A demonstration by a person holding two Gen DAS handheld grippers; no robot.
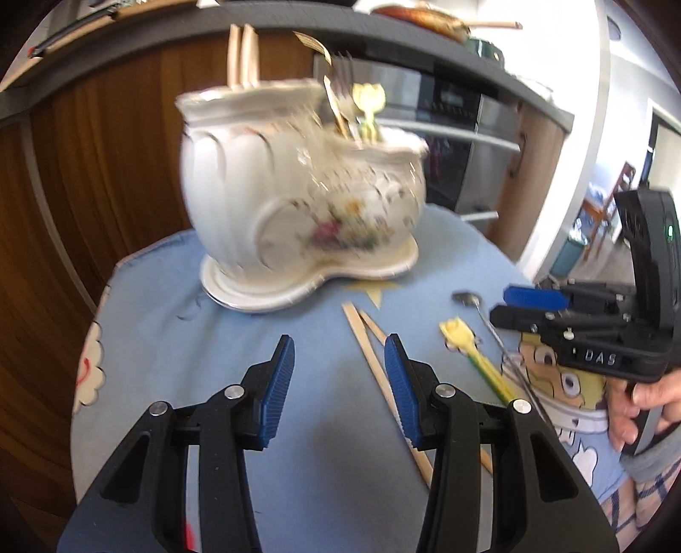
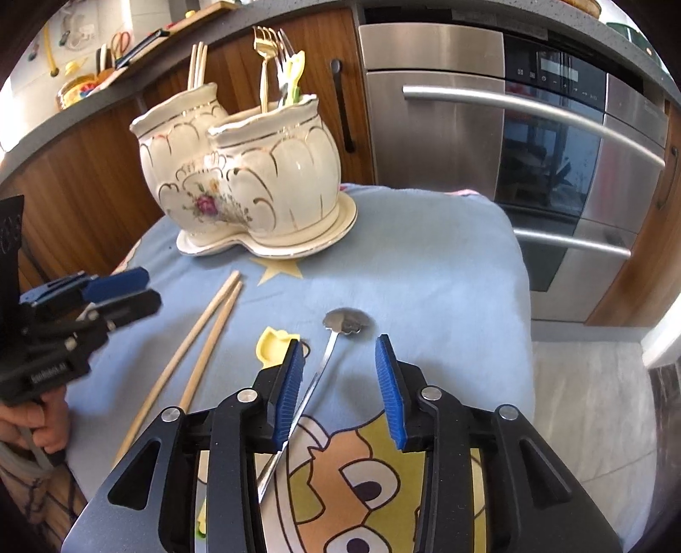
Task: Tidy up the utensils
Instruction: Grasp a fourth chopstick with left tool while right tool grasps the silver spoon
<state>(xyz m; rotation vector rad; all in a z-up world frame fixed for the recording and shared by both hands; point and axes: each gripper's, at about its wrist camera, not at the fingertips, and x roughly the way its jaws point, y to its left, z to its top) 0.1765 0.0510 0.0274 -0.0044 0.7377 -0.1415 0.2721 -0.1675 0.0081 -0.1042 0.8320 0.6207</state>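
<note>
Kitchen setting. A stainless-steel built-in oven with curved horizontal bar handles and a dark glass door serves as the landmark. To its left run brown wood-grain cabinet fronts, one bearing a dark vertical handle. Above both lies a dark grey speckled countertop; its far left end carries blurred colourful clutter against a pale wall. Below and to the right of the oven, pale grey floor tiles are visible. Right of the oven in the left wrist view, a white curved wall is brightly daylit.
</note>
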